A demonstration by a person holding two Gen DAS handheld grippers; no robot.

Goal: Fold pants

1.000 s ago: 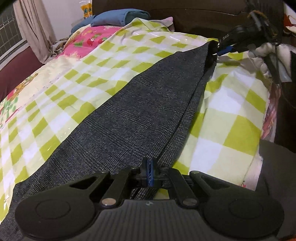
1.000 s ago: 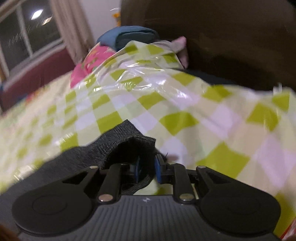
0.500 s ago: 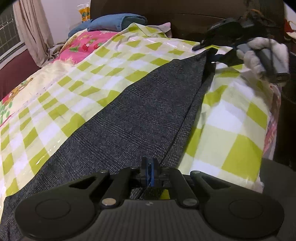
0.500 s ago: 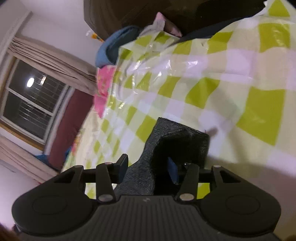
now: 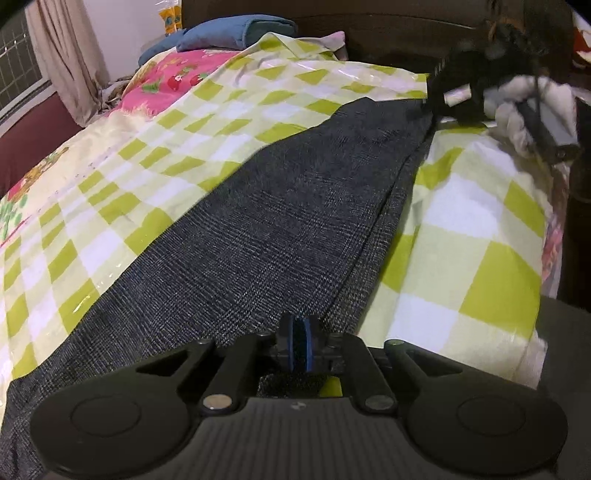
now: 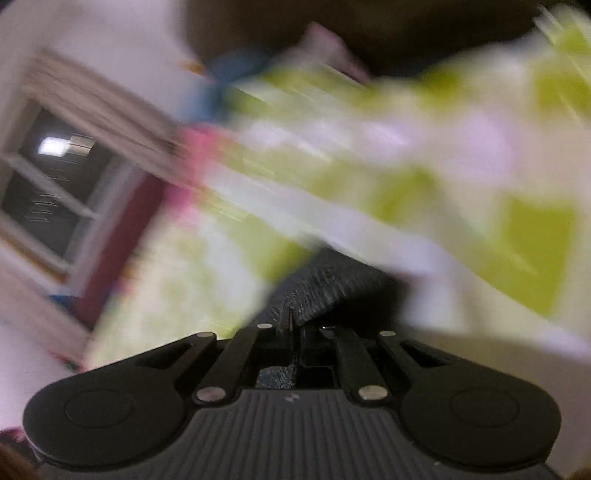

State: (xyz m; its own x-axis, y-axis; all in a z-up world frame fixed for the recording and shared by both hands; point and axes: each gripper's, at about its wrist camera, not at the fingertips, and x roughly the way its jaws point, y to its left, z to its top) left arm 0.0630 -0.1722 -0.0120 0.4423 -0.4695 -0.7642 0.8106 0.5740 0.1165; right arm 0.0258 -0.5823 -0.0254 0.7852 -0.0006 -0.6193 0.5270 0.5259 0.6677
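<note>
The left gripper is clamped on the near end of the dark grey pants, whose long axis runs straight away from it across the checked bed cover to the right gripper, which pinches the far end. In the blurred right wrist view that gripper is closed on a corner of the cloth. Judging by this, the fold would bring the far end back toward the left gripper.

Green-checked plastic sheet over floral bedding, blue pillow, beige curtain.
</note>
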